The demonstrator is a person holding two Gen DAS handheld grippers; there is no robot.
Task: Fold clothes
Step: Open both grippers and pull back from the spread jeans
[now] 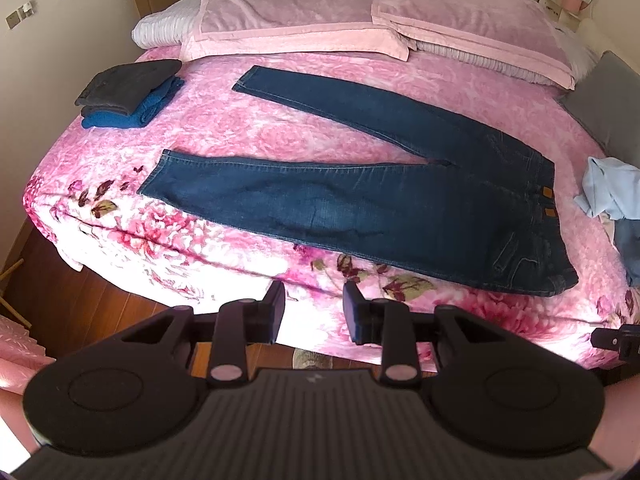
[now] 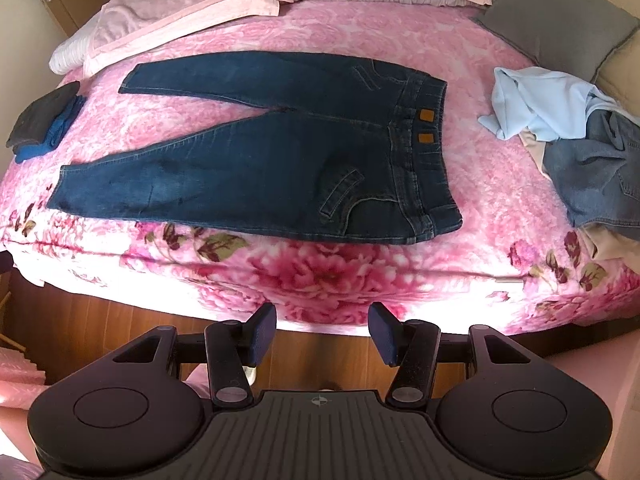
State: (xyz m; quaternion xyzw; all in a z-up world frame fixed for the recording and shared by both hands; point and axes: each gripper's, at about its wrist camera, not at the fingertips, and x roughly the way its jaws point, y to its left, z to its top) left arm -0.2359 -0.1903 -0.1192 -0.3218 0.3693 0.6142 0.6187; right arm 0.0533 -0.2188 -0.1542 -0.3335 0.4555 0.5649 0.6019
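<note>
Dark blue jeans point(image 1: 360, 204) lie flat on the pink floral bed point(image 1: 240, 128), legs spread toward the left, waistband at the right. They also show in the right wrist view point(image 2: 260, 160), with two brown patches at the waistband. My left gripper point(image 1: 314, 312) is open and empty, held off the bed's front edge, short of the jeans. My right gripper point(image 2: 322, 334) is open and empty, over the floor in front of the bed, below the jeans' waist end.
A folded stack of dark grey and blue clothes point(image 1: 128, 92) sits at the bed's far left. A heap of unfolded clothes, light blue and denim point(image 2: 576, 140), lies at the right. Pink pillows point(image 1: 360, 20) and a grey cushion point(image 2: 560, 28) are at the head. Wooden floor point(image 2: 120, 320) lies below.
</note>
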